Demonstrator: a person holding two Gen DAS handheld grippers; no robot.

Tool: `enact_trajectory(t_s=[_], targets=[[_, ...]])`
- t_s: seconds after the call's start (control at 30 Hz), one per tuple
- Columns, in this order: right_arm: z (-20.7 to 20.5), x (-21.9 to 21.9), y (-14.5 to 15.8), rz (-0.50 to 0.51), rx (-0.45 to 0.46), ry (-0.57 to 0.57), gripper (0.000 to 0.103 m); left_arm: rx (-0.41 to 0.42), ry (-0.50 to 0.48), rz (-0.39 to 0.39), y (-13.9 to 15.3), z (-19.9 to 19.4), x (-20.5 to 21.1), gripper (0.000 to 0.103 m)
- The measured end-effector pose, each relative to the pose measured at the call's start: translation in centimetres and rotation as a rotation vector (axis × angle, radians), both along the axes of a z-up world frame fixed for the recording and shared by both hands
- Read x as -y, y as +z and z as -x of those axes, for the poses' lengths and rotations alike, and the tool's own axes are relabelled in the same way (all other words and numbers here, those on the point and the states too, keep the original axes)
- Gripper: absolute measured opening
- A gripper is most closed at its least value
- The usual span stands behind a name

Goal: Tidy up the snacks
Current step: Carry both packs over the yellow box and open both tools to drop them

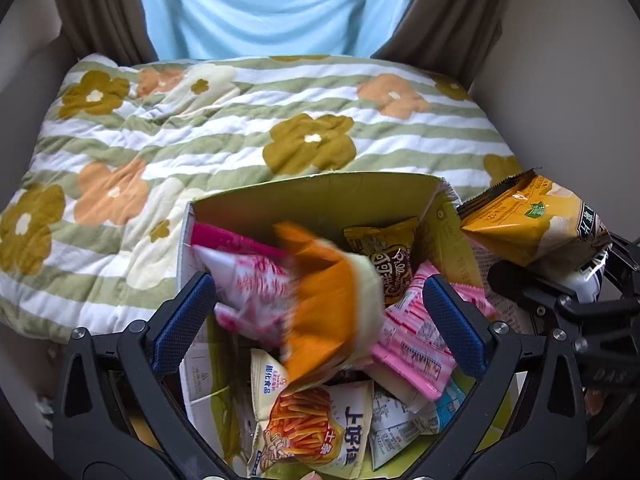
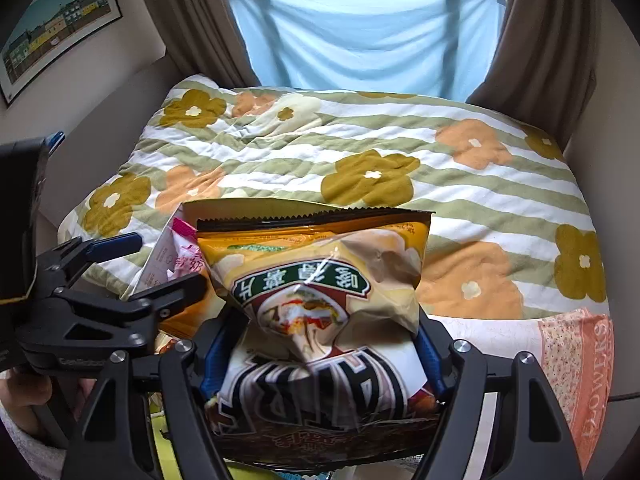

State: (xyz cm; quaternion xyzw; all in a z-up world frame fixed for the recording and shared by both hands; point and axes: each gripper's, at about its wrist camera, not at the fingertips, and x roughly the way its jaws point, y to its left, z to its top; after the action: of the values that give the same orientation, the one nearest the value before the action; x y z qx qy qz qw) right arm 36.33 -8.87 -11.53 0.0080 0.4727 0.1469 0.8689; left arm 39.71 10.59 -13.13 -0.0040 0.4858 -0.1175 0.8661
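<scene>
A green cardboard box [image 1: 320, 192] sits on the bed and holds several snack packets. My left gripper [image 1: 320, 312] is open above the box. A blurred orange packet [image 1: 328, 304] is between its blue fingers, free of both pads, over a pink-and-white packet [image 1: 244, 280], a brown packet [image 1: 384, 256], pink packs [image 1: 412, 340] and a fries packet [image 1: 316, 432]. My right gripper [image 2: 320, 356] is shut on a yellow chip bag [image 2: 320, 280], held just right of the box; the bag also shows in the left wrist view [image 1: 536, 224].
A flowered, green-striped quilt [image 1: 240, 128] covers the bed beyond the box. Brown curtains [image 2: 180, 20] and a blue cloth [image 2: 360, 28] hang behind. A pink "FLOWERS" cloth [image 2: 576, 376] lies at the right. A framed picture [image 2: 56, 28] hangs on the left wall.
</scene>
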Motion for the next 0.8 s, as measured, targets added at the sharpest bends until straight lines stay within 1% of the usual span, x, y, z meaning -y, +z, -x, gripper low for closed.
enact_trajectory(t_s=[0.03, 0.1, 0.3, 0.43, 0.53, 0.6, 0.67, 0.73, 0.8], targets=[[-0.1, 0.2, -0.1, 0.012, -0.004, -0.009, 0.071, -0.016, -0.003, 0.020, -0.2, 0.1, -0.4, 0.103], [-0.3, 0.1, -0.3, 0.011, -0.013, -0.019, 0.071, -0.028, 0.017, 0.030, -0.6, 0.7, -1.2, 0.103], [-0.7, -0.6, -0.6, 0.024, -0.028, -0.006, 0.071, -0.019, 0.062, -0.004, -0.7, 3.0, -2.8, 0.103], [-2.1, -1.4, -1.0, 0.017, -0.042, 0.012, 0.071, -0.018, 0.097, 0.013, -0.5, 4.4, -3.7, 0.103], [-3.4, -2.1, -1.5, 0.008, -0.055, 0.025, 0.071, -0.015, 0.114, 0.010, -0.5, 5.3, -4.0, 0.103], [-4.0, -2.5, -1.7, -0.002, -0.050, 0.036, 0.072, -0.021, 0.124, 0.020, -0.5, 5.6, -4.2, 0.103], [-4.3, -2.9, -1.8, -0.005, -0.039, 0.055, 0.076, -0.023, 0.133, 0.027, -0.5, 5.9, -4.3, 0.103], [-4.1, -3.3, -1.7, 0.003, -0.014, 0.073, 0.093, -0.019, 0.142, 0.019, -0.3, 6.3, -4.3, 0.103], [-3.5, -3.4, -1.3, -0.004, 0.015, 0.086, 0.099, -0.016, 0.147, 0.031, 0.0, 6.8, -4.3, 0.103]])
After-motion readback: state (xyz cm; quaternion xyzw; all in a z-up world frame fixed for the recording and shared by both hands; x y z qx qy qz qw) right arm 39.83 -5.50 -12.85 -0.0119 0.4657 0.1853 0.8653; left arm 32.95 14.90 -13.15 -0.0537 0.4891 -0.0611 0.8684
